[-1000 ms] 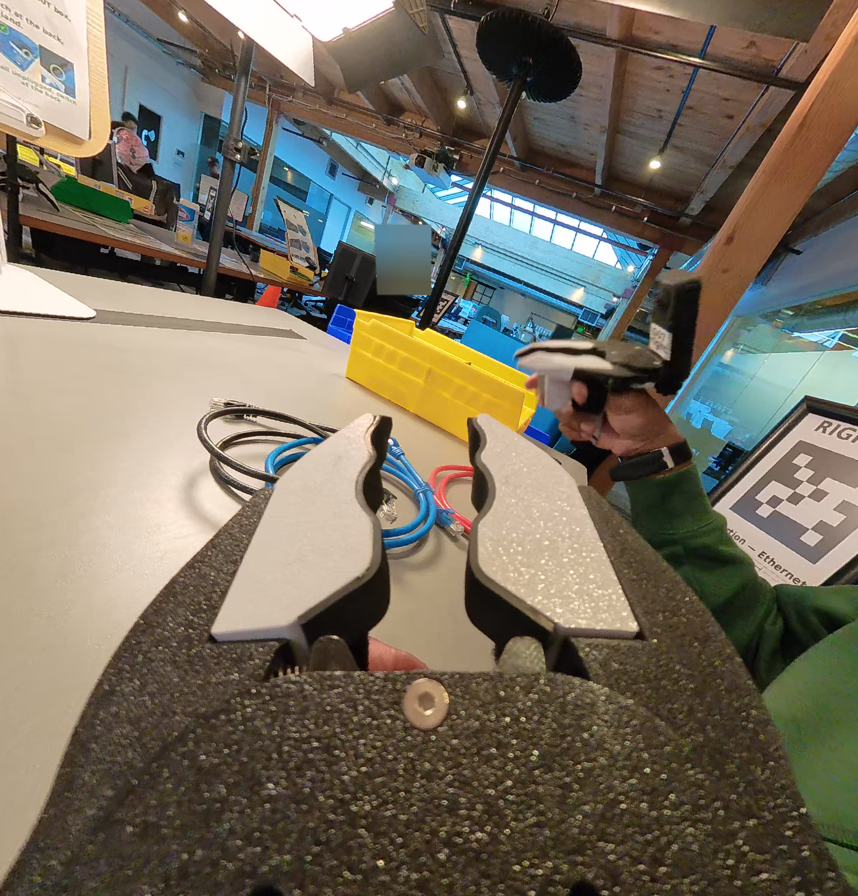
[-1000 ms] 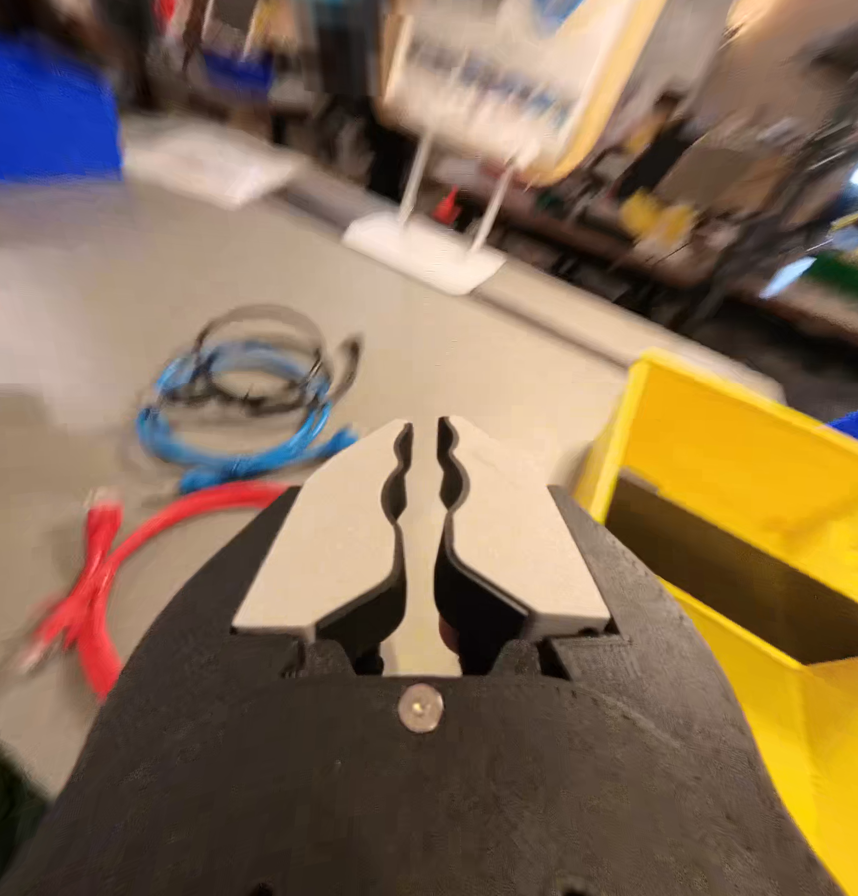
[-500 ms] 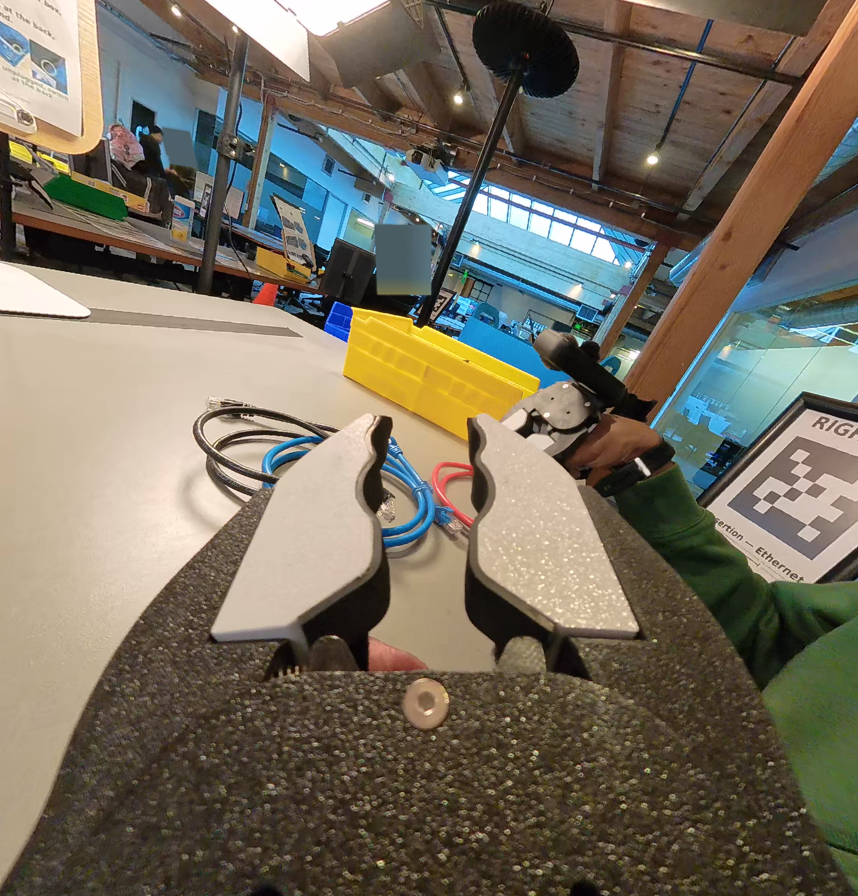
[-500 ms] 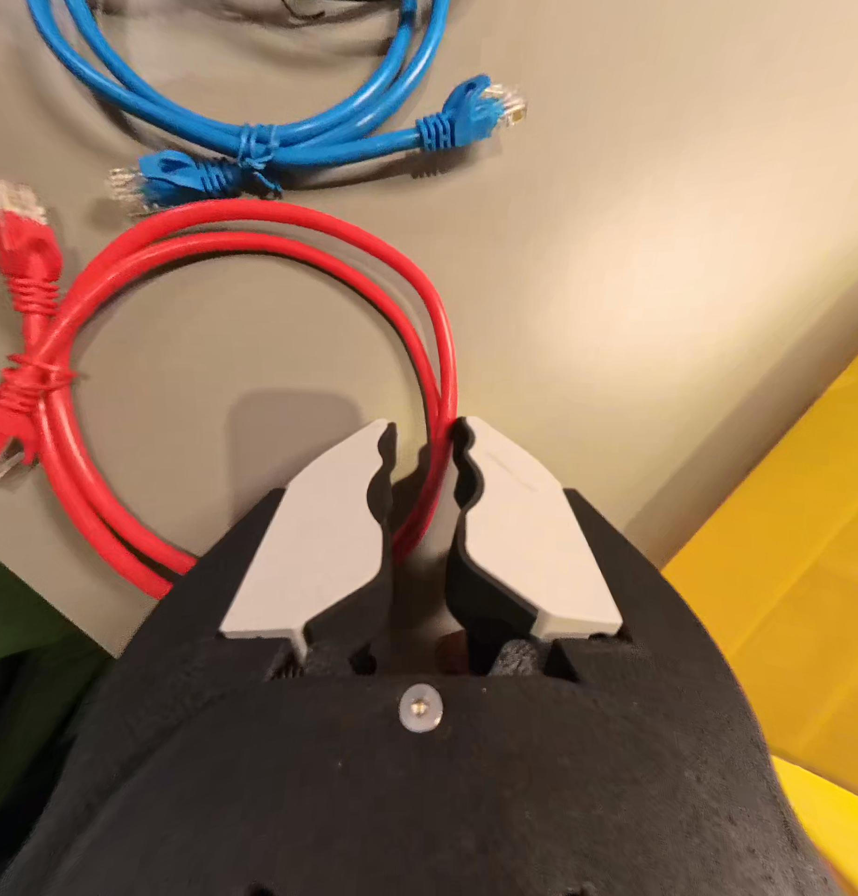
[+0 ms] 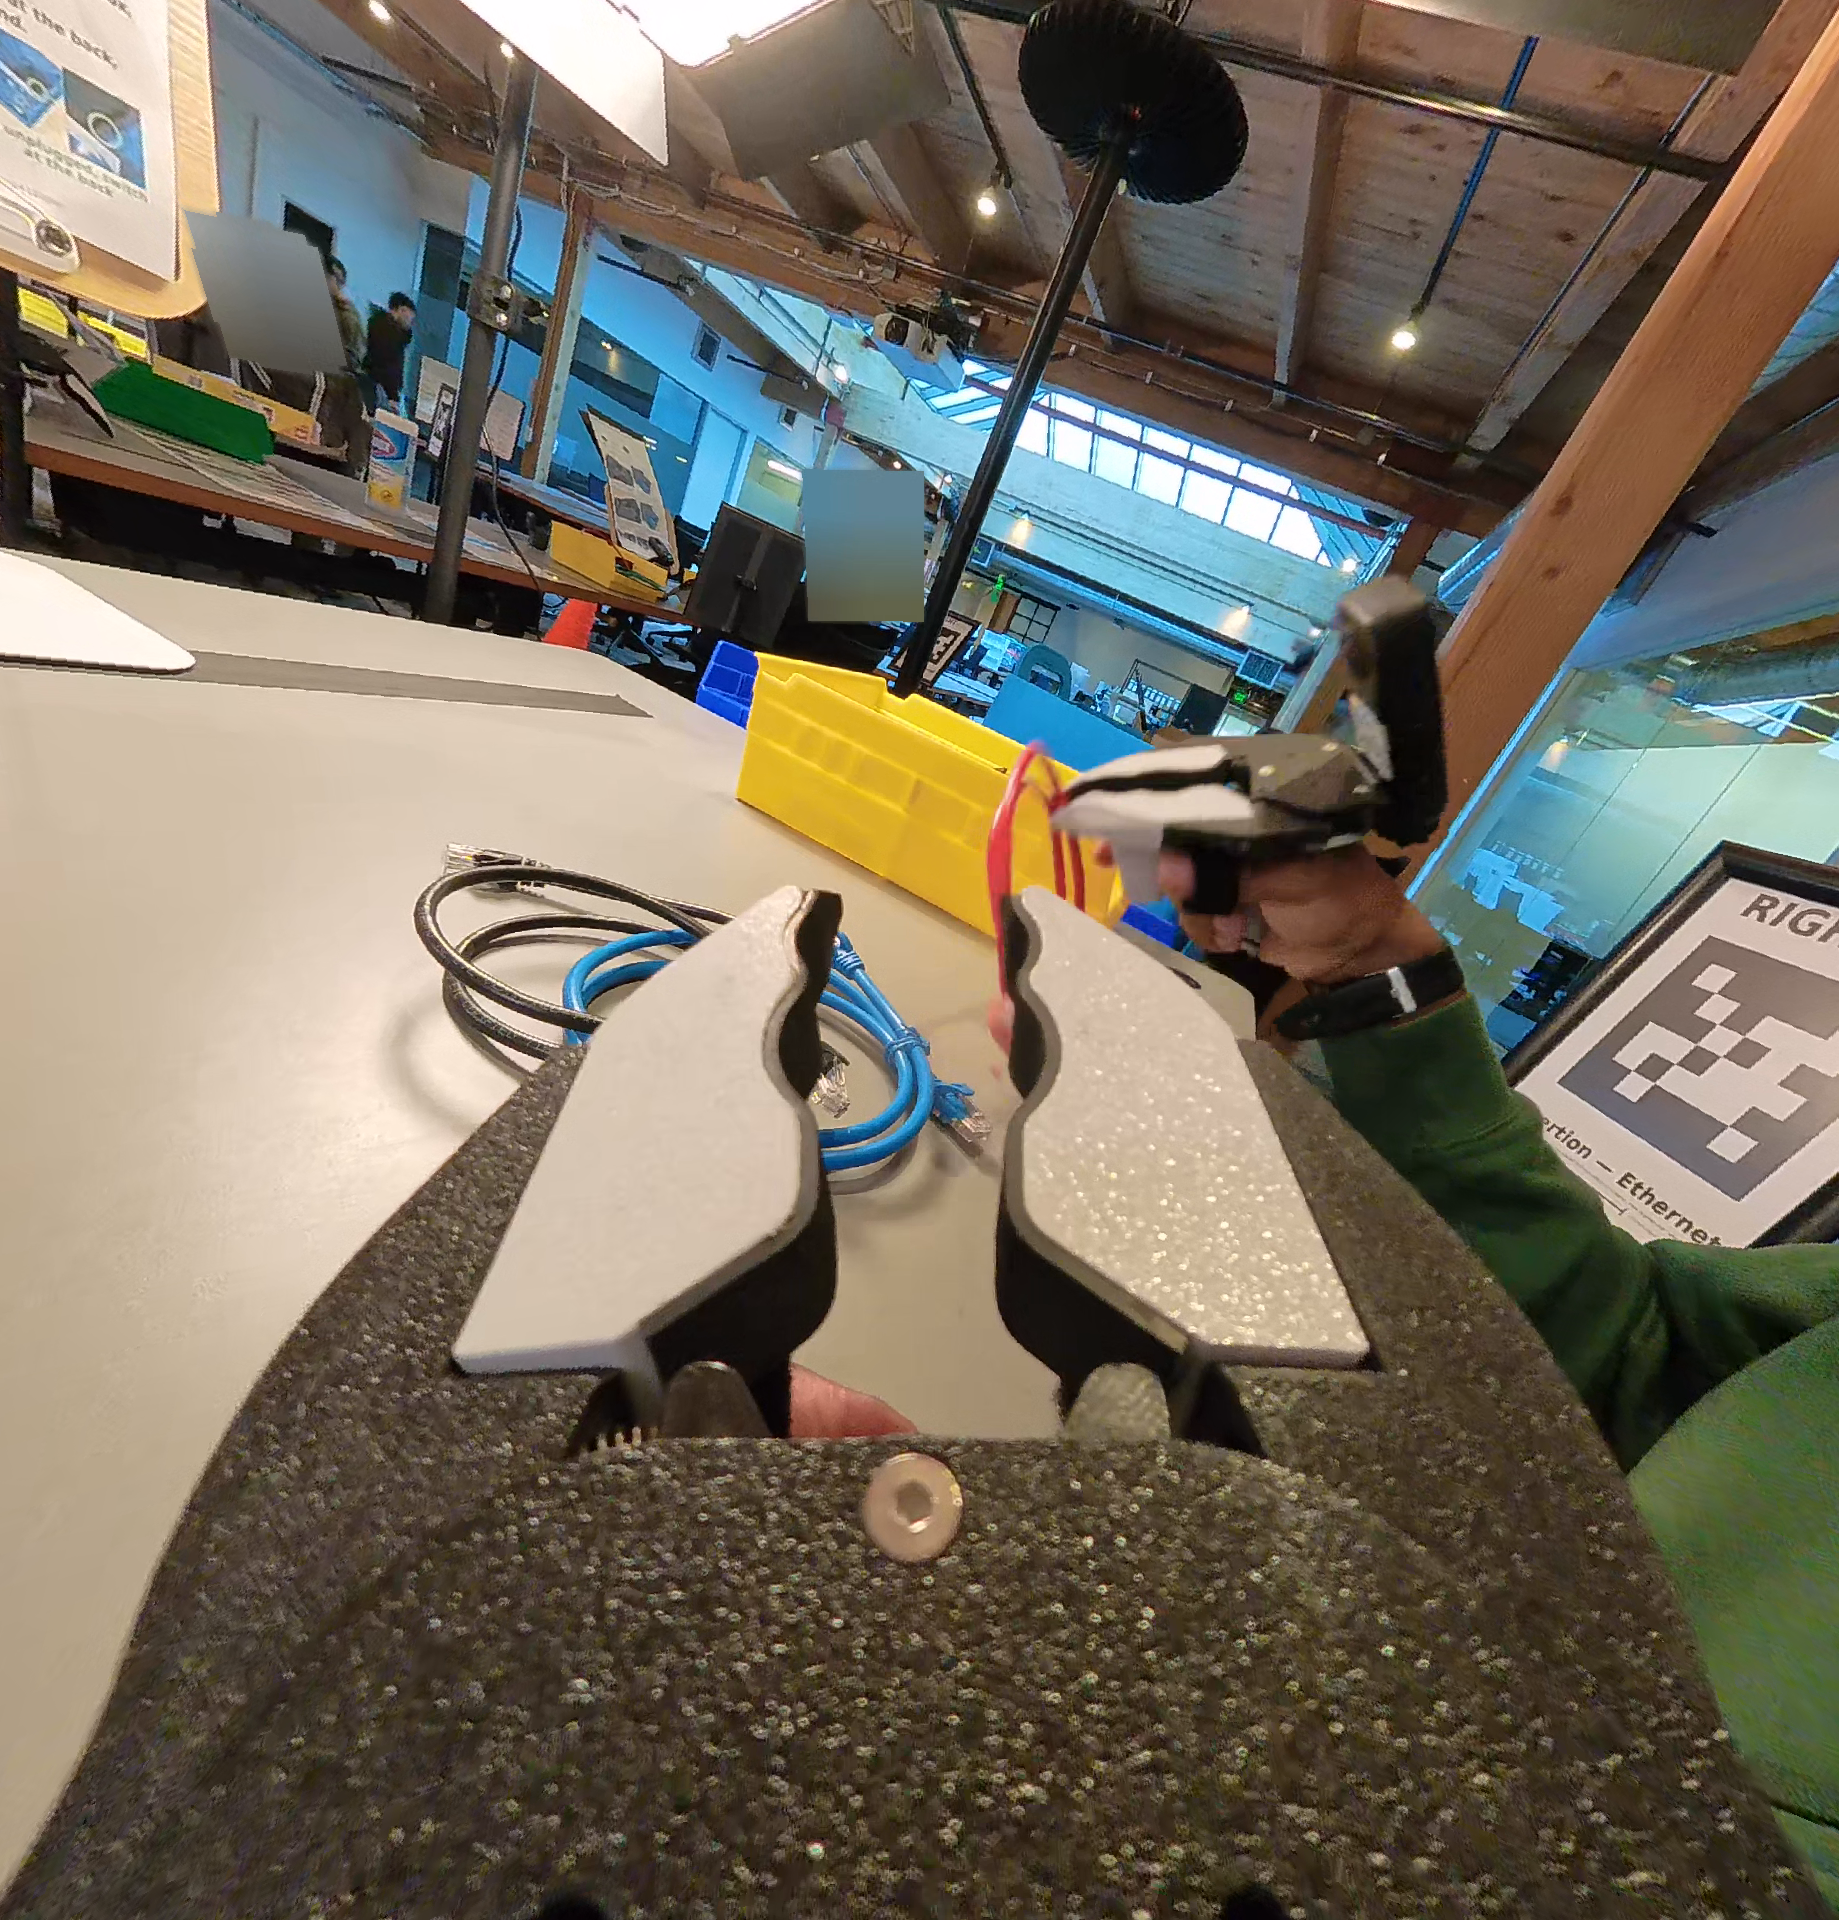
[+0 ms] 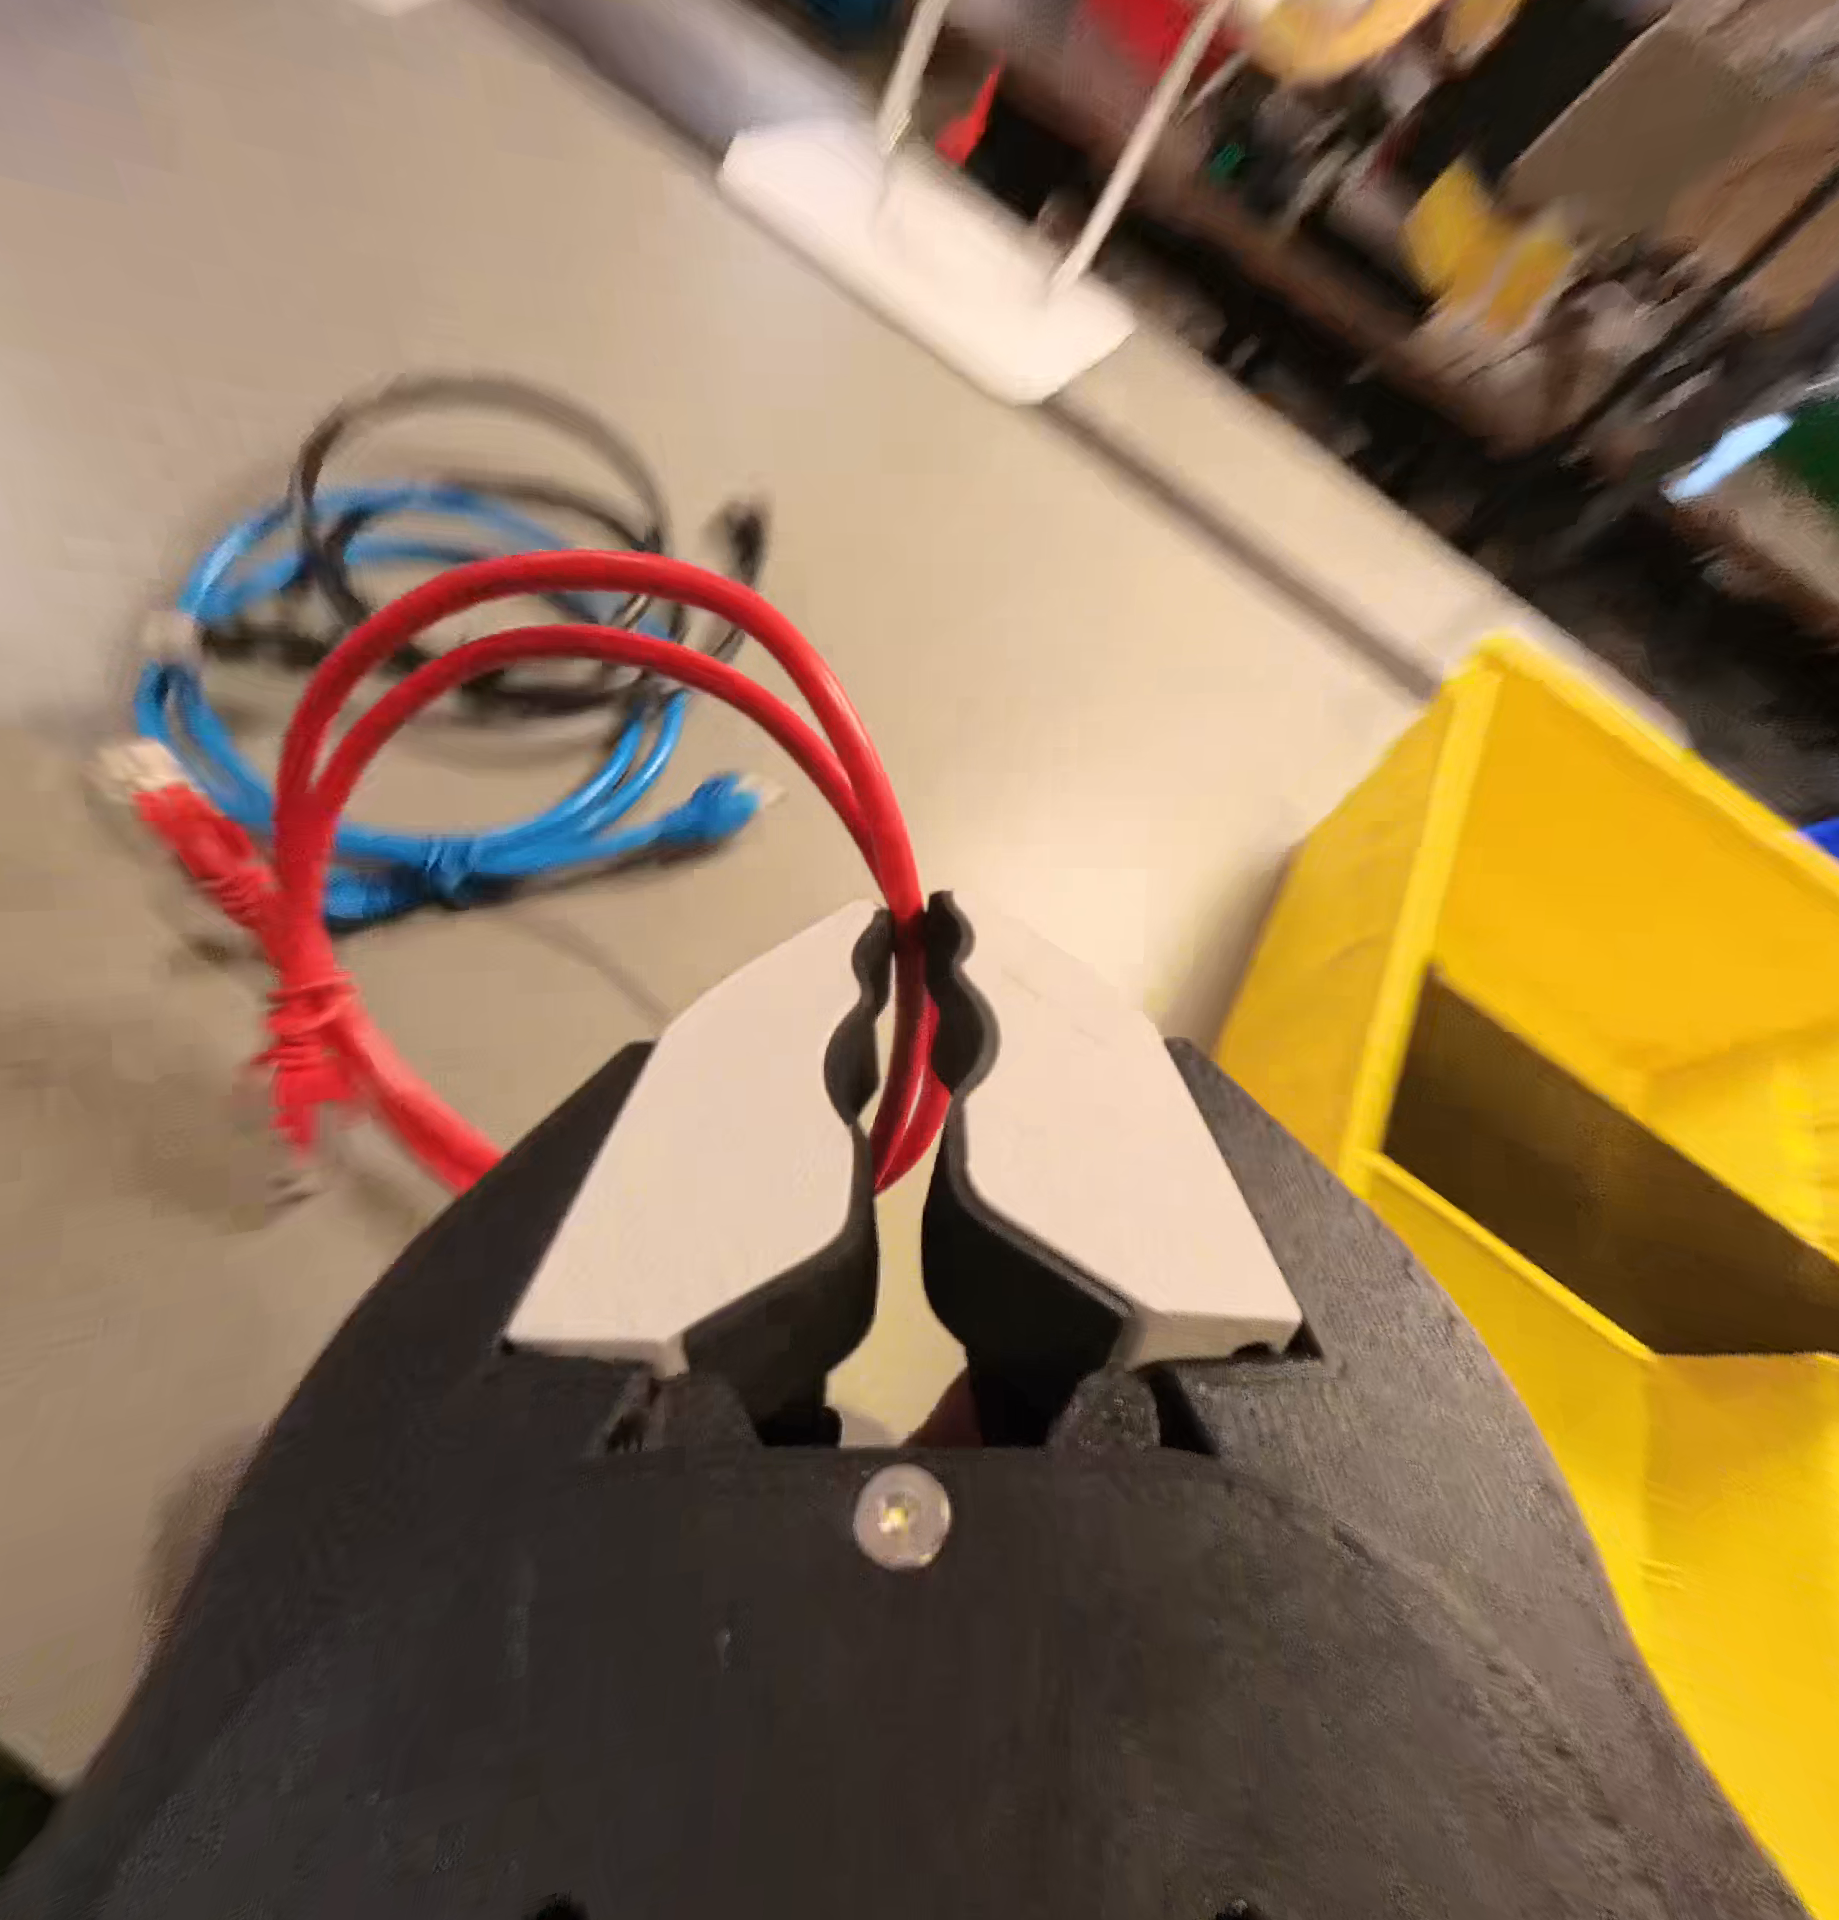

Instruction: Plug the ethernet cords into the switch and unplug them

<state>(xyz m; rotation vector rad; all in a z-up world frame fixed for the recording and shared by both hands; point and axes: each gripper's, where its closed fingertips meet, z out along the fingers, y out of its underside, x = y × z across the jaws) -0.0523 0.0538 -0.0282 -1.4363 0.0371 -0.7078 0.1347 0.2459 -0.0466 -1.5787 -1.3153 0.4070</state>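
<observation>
- Ethernet cords lie at the left of the right wrist view: a thin black rubber-sheathed cord coiled in a ring at upper left, and a glossy blue cord bundled just below it, both flat on the grey counter.
- Centre of that frame: the coiled red ethernet cord is lifted off the counter, two strands of its loop pinched between the jaws of the right gripper, which are nearly closed on it; its tied plugs hang at lower left.
- At the right stands an open yellow plastic bin. No switch shows in either view.
- In the left wrist view the left gripper hovers low over the counter, jaws moderately apart and empty.
- As I judge it, the grip sits mid-loop, far from a plug. Doing this well means carrying the bundle steadily, passing it to the empty jaws and re-gripping behind one connector, with the tie undone, so the plug can be aimed squarely at a port.
</observation>
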